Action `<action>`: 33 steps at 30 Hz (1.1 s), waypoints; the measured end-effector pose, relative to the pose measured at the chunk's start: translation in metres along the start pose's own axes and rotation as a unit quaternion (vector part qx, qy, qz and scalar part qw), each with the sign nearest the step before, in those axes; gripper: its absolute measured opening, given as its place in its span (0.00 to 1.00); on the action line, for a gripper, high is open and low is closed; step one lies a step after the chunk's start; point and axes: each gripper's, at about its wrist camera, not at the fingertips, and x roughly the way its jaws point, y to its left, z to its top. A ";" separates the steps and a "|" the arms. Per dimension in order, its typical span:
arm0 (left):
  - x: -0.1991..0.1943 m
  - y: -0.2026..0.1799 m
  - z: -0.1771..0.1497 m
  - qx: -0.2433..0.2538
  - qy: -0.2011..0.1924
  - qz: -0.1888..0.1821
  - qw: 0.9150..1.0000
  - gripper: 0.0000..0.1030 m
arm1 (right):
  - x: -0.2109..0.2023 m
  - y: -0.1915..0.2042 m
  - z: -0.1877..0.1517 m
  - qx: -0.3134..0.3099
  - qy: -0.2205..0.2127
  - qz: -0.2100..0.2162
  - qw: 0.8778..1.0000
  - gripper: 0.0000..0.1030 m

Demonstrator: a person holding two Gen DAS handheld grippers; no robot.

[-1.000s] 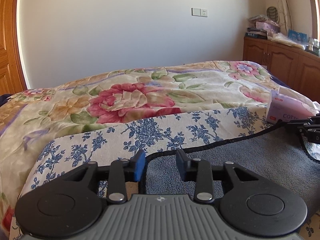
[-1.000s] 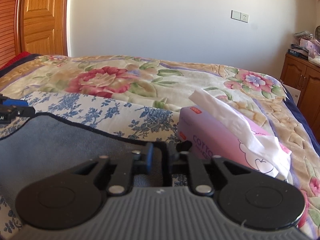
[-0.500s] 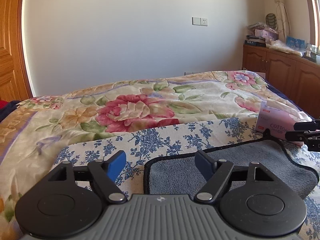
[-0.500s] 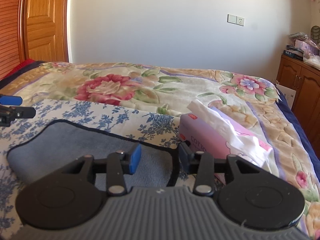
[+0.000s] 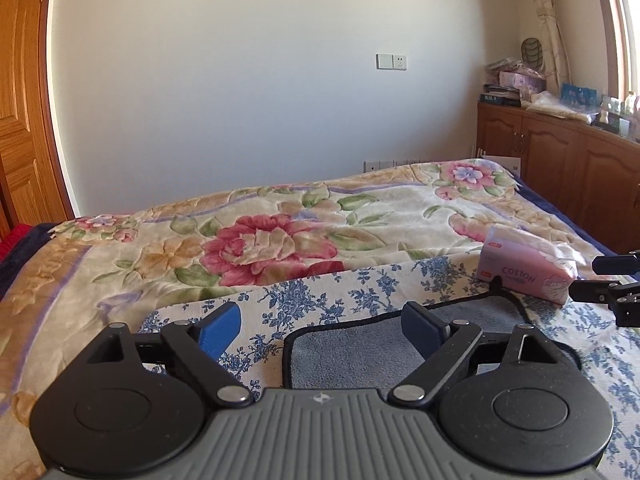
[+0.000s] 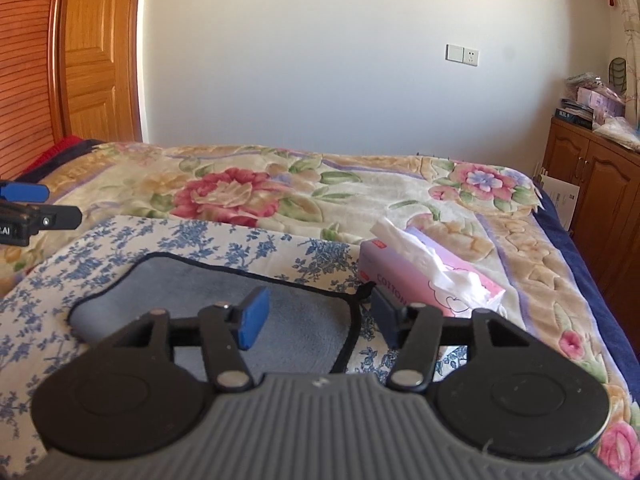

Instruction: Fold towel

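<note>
A grey towel (image 5: 360, 350) with black trim lies folded on a blue-flowered white cloth (image 5: 304, 300) on the bed; it also shows in the right wrist view (image 6: 224, 296). My left gripper (image 5: 320, 326) is open and empty, raised above the towel's left end. My right gripper (image 6: 316, 314) is open and empty, above the towel's right end near its black loop (image 6: 365, 289). The right gripper's fingers show at the right edge of the left wrist view (image 5: 612, 280), and the left gripper's at the left edge of the right wrist view (image 6: 32, 208).
A pink tissue box (image 5: 524, 272) stands on the bed just right of the towel, also in the right wrist view (image 6: 432, 284). A floral blanket (image 5: 280, 236) covers the bed. Wooden cabinets (image 5: 560, 168) line the right wall; a wooden door (image 6: 96, 60) stands at left.
Both grippers let go of the towel's far corners, opened wide, and rose back. The towel now lies flat and folded on the flowered cloth.
</note>
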 end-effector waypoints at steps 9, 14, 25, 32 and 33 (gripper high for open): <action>-0.038 -0.013 0.001 0.005 -0.002 -0.004 1.000 0.93 | -0.031 0.007 -0.002 0.001 -0.007 -0.004 1.000 0.74; -0.058 -0.018 -0.001 0.005 -0.003 0.000 1.000 0.97 | -0.049 0.009 -0.004 0.009 -0.012 -0.007 1.000 0.82; -0.105 -0.031 -0.004 0.006 -0.004 -0.002 1.000 0.99 | -0.090 0.012 -0.004 0.001 -0.023 -0.013 1.000 1.00; -0.136 -0.036 -0.004 0.008 -0.005 -0.003 1.000 1.00 | -0.116 0.017 -0.004 0.003 -0.025 -0.012 1.000 1.00; -0.141 -0.037 -0.003 0.008 -0.006 -0.003 1.000 1.00 | -0.121 0.017 -0.003 0.004 -0.026 -0.012 1.000 1.00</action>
